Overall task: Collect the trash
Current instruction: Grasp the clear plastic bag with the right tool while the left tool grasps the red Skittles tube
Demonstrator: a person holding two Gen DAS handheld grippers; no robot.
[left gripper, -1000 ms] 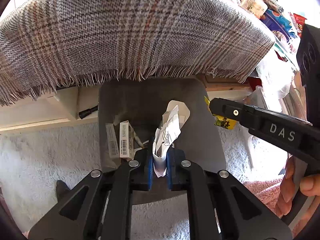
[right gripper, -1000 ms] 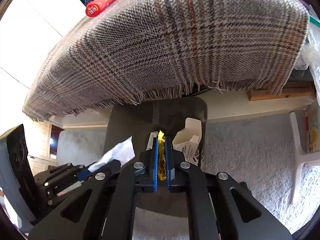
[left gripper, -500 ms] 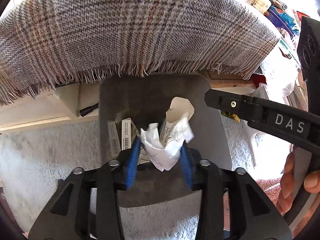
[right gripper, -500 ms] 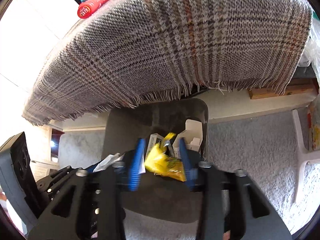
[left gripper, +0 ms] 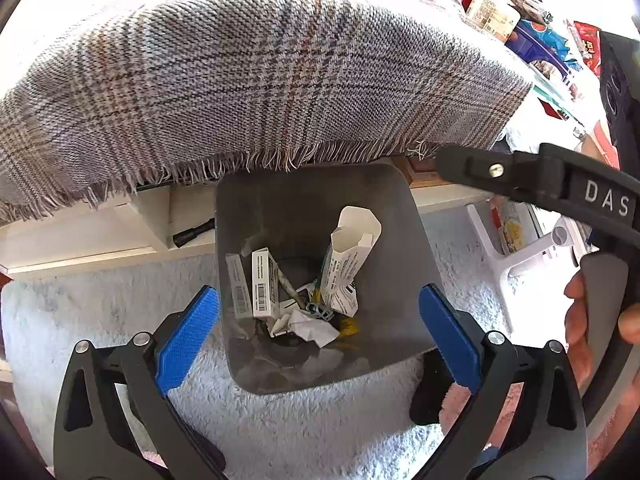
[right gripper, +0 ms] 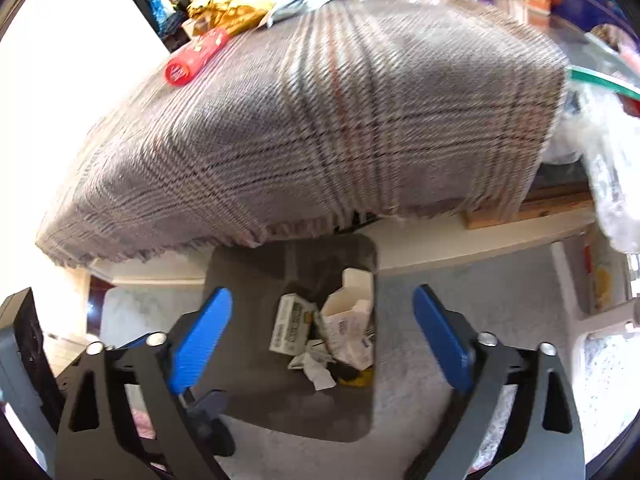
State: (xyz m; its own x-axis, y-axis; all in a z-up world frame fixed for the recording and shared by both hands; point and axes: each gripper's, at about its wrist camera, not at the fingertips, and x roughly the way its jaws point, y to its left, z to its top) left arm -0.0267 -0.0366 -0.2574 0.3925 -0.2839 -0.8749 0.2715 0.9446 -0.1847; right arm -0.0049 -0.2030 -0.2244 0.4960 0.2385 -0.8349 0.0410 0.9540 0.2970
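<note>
A dark grey trash bin [left gripper: 396,240] stands on the pale carpet below the table edge; it also shows in the right wrist view [right gripper: 248,280]. Inside lie white cardboard boxes [left gripper: 348,264], crumpled white paper [left gripper: 308,326] and a yellow wrapper [left gripper: 347,326]. The right wrist view shows the same boxes [right gripper: 344,328], paper [right gripper: 316,366] and yellow wrapper [right gripper: 356,378]. My left gripper [left gripper: 318,340] is open and empty above the bin. My right gripper [right gripper: 320,340] is open and empty above it too, and its arm [left gripper: 540,180] crosses the left wrist view at right.
A plaid fringed cloth [left gripper: 260,72] covers the table and overhangs the bin. Wrappers, a red tube [right gripper: 196,58] and packets [left gripper: 492,12] lie on the table top. A white stool leg [left gripper: 532,248] stands right of the bin on the fluffy carpet [left gripper: 80,312].
Both grippers opened and rose. The white paper fell from the left one and the yellow wrapper from the right one; both now lie in the bin.
</note>
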